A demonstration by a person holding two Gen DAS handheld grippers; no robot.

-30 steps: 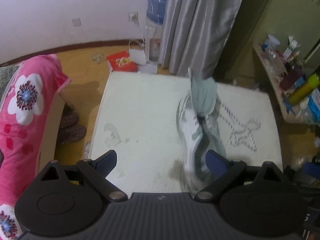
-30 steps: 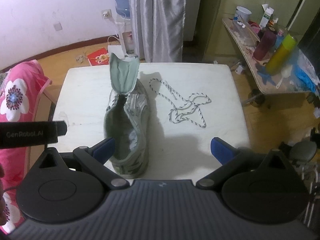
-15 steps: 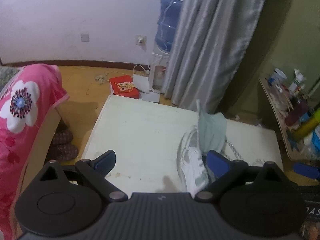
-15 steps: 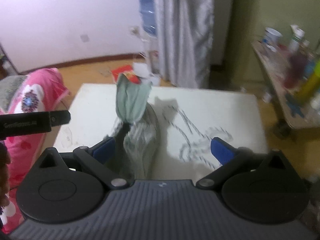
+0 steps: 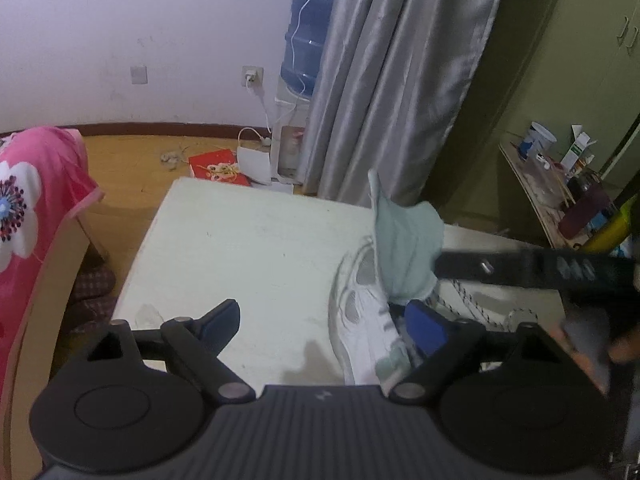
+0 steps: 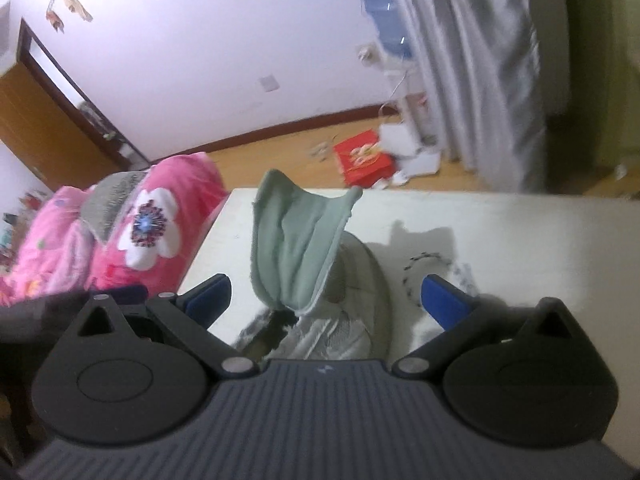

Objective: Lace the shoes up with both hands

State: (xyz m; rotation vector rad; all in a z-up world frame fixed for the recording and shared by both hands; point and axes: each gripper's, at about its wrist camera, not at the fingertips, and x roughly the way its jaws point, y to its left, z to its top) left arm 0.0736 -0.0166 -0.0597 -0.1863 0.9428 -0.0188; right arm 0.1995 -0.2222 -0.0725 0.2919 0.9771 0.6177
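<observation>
A white and grey shoe (image 5: pixel 366 320) lies on the white table (image 5: pixel 240 240) with its pale green tongue (image 5: pixel 404 248) standing up. A speckled lace (image 5: pixel 472 300) lies loose on the table to the shoe's right. My left gripper (image 5: pixel 324 322) hangs low over the shoe's left side. Its jaws are closing; the shoe's left wall is between them and no pad presses on it. My right gripper (image 6: pixel 326 298) is open and straddles the tongue (image 6: pixel 296 240) and the shoe (image 6: pixel 352 320), with the lace (image 6: pixel 424 268) near its right finger. Its black body (image 5: pixel 520 268) crosses the left wrist view.
A pink flowered quilt (image 5: pixel 24 216) lies left of the table. Beyond the table are a red box (image 5: pixel 216 164) on the floor, a water dispenser (image 5: pixel 304 60) and a grey curtain (image 5: pixel 392 80). A cluttered shelf with bottles (image 5: pixel 560 184) stands at the right.
Both grippers have come down toward the shoe. The right wrist view has swung left, so the tongue now stands between its fingers. The right gripper's body has entered the left wrist view.
</observation>
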